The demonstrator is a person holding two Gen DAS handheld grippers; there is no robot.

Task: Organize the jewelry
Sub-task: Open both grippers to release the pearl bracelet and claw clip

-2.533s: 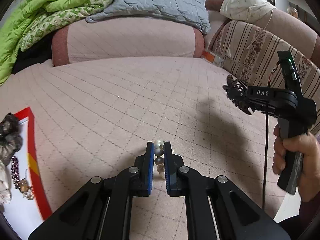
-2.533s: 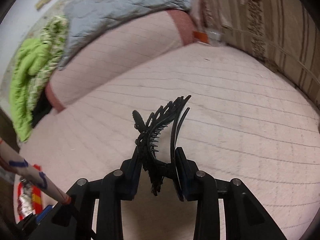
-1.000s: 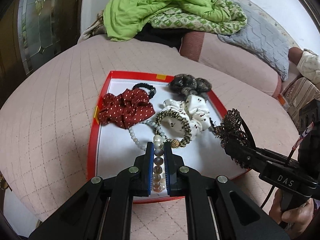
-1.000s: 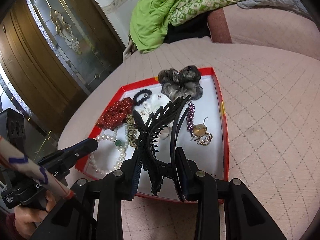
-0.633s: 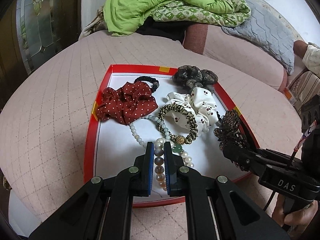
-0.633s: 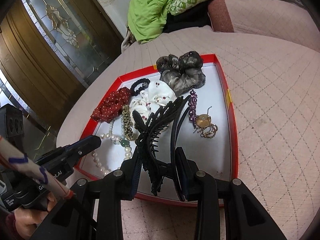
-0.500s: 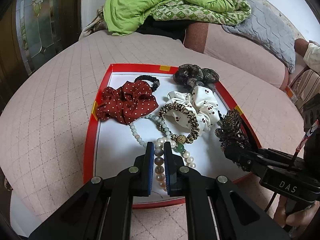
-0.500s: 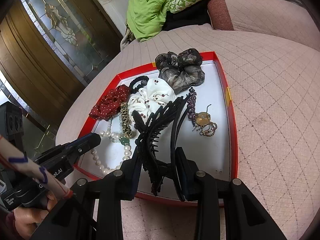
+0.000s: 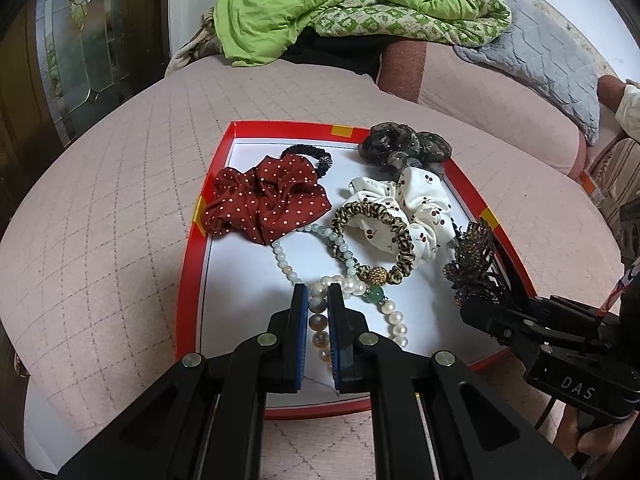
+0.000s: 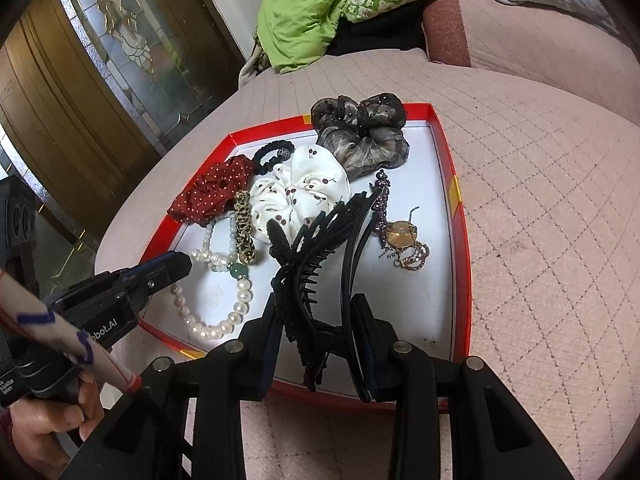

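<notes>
One red tray (image 9: 192, 280) rests on quilted pink bedding (image 9: 100, 240).

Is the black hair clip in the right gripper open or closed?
Open. In the right wrist view the right gripper squeezes the black hair clip at its base, and its toothed half and smooth curved half stand clearly apart above the red tray.

Pink quilted bed (image 9: 120, 208), red-rimmed tray (image 9: 191, 264) on it, green blanket (image 9: 320, 4) behind

Pearl necklace (image 10: 208, 320) draped in red tray (image 10: 456, 200).
</notes>
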